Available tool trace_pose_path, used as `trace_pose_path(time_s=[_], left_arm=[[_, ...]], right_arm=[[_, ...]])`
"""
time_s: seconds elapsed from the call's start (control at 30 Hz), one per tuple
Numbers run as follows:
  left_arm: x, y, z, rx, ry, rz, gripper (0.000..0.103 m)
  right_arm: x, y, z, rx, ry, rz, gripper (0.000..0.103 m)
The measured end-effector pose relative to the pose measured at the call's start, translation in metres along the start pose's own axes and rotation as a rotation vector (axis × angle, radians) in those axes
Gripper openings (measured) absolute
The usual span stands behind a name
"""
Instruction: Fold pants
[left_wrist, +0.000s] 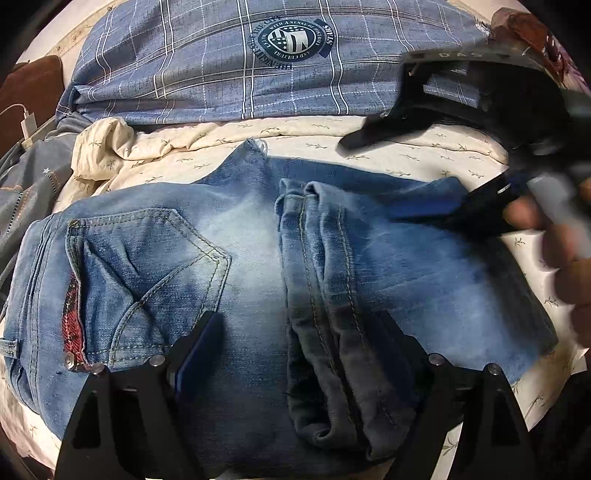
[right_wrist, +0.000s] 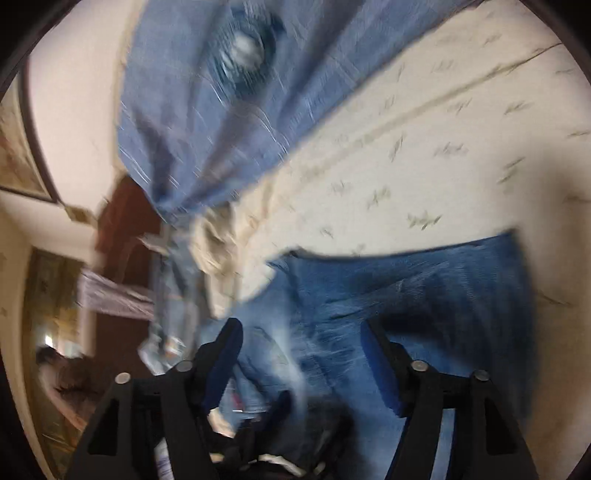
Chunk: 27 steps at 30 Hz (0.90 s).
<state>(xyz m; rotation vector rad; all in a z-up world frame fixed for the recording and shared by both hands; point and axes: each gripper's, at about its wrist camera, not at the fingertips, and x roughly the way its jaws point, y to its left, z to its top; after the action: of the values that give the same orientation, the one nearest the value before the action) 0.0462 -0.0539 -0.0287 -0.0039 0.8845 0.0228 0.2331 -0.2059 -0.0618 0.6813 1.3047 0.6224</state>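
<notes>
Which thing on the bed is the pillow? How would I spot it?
Find the cream bedsheet with tiny leaf prints. Past the folded jeans, at the bed's far end, lies the pillow: blue-grey plaid with white lines. Only it carries a round dark badge.

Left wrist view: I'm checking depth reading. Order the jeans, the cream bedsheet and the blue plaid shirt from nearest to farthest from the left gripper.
1. Jeans, directly under the left gripper.
2. Cream bedsheet, beyond the jeans.
3. Blue plaid shirt, farthest, at the top.

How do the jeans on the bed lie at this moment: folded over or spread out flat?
Folded over. In the left wrist view the jeans lie on the bedsheet with the leg ends doubled back across the seat beside the back pocket.
</notes>
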Motion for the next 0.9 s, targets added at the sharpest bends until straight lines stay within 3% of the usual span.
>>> trace_pose_path(time_s=[0.1, 0.17, 0.33, 0.4, 0.43, 0.5, 0.67, 0.73, 0.8, 0.9], left_arm=[[-0.001, 0.001, -0.001, 0.008, -0.01, -0.011, 0.085], [-0.001, 0.001, -0.001, 0.009, -0.01, -0.015, 0.086], [0.0, -0.001, -0.001, 0.003, -0.007, -0.007, 0.086], [0.001, -0.001, 0.0, -0.001, -0.005, -0.005, 0.088], [0.001, -0.002, 0.0, -0.002, -0.003, -0.004, 0.089], [0.001, -0.003, -0.001, -0.005, -0.008, 0.001, 0.089], [0.0, -0.002, -0.002, -0.007, -0.013, 0.002, 0.09], [0.0, -0.003, -0.002, -0.006, -0.011, 0.004, 0.09], [0.0, -0.003, -0.002, -0.008, -0.004, 0.001, 0.09], [0.0, -0.003, -0.003, -0.007, -0.006, -0.001, 0.09]], right_arm=[[-0.011, -0.004, -0.002, 0.053, -0.046, 0.066, 0.07], [-0.031, 0.005, -0.012, -0.006, -0.075, 0.081, 0.07], [-0.078, -0.013, -0.056, 0.002, -0.099, 0.113, 0.073], [-0.083, -0.038, -0.069, 0.026, -0.045, 0.092, 0.077], [-0.07, -0.055, -0.074, 0.063, 0.002, 0.039, 0.076], [-0.08, -0.067, -0.078, 0.111, -0.047, 0.102, 0.074], [-0.109, -0.03, -0.094, -0.025, -0.092, 0.091, 0.075], [-0.108, -0.033, -0.11, -0.03, -0.077, 0.094, 0.076], [-0.092, -0.05, -0.119, 0.001, -0.03, 0.029, 0.077], [-0.085, -0.051, -0.12, 0.006, -0.058, -0.006, 0.075]])
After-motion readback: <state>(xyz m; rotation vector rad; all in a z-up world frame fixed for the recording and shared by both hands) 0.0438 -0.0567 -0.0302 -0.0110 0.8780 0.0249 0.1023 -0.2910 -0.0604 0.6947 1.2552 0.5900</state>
